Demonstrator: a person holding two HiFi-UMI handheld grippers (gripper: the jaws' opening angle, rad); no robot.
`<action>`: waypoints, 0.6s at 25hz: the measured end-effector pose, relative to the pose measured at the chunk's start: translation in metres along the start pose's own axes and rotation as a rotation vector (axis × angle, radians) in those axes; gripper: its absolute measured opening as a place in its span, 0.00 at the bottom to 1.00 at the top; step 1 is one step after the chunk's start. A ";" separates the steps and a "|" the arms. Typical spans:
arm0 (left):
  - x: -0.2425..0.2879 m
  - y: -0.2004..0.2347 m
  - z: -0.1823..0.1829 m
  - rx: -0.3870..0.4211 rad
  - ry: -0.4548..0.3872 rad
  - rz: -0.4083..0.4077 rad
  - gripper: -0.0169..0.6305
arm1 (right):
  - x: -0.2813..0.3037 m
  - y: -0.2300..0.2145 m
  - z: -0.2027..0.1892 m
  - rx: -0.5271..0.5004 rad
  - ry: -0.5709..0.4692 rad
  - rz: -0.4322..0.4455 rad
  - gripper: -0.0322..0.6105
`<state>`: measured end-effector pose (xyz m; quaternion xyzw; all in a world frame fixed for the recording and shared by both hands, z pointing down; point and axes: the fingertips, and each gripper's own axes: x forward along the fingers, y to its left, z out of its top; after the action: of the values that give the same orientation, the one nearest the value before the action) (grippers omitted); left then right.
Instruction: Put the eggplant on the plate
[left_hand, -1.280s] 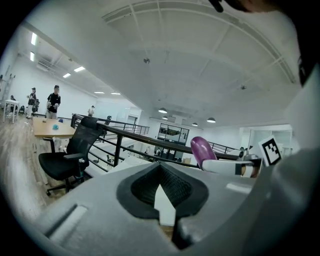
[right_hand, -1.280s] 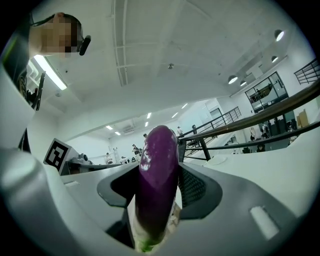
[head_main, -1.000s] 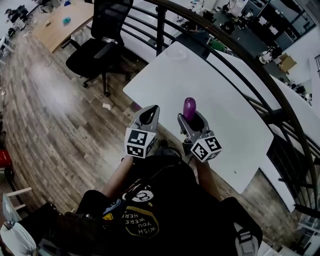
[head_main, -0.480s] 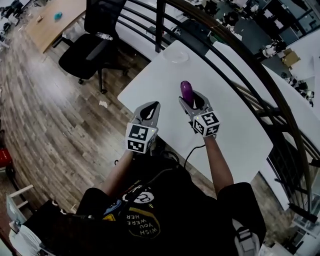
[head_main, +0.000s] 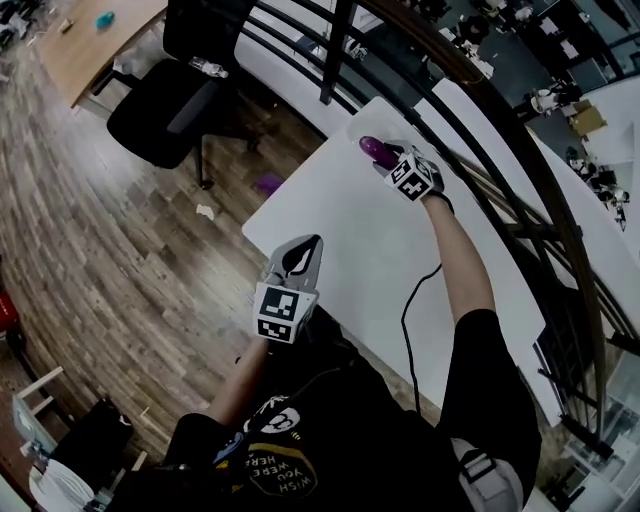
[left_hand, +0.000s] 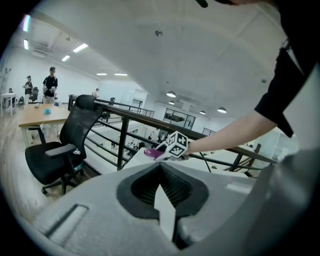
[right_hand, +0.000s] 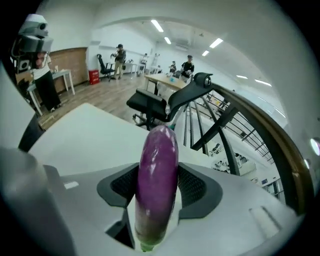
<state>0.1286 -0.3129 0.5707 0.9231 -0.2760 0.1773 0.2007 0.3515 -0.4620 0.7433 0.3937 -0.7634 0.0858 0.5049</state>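
Right claw (head_main: 388, 160) clamped on the eggplant (right_hand: 157, 165), jaws held fairly wide by its girth. Left claw (head_main: 312, 243) closed, empty, at centre of head view. Eggplant over the far end of the counter (head_main: 370, 240), upper centre. Long axis runs along the jaws, rounded tip outward, stem end inward.

A floor (head_main: 100, 230) of wooden planks fills the head view from 7 to 11 o'clock. A black office chair (head_main: 165, 95) stands at 11 o'clock, with a wooden desk (head_main: 95, 40) beyond it. The white surface (head_main: 340, 220) lies in the middle. A dark railing (head_main: 335, 55) runs from 12 to 4 o'clock. Long ceiling lamps (right_hand: 159, 26) give bright light.
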 end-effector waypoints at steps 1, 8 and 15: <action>0.001 0.006 -0.009 -0.018 0.019 0.007 0.03 | 0.016 -0.009 -0.005 -0.026 0.040 0.004 0.40; -0.008 0.047 -0.034 -0.071 0.076 0.076 0.03 | 0.088 -0.041 -0.017 -0.227 0.231 0.090 0.40; -0.005 0.059 -0.026 -0.068 0.063 0.078 0.03 | 0.062 -0.048 -0.002 -0.135 0.127 0.120 0.53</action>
<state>0.0848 -0.3436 0.6067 0.8981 -0.3114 0.2046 0.2337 0.3746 -0.5253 0.7838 0.3059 -0.7561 0.0890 0.5716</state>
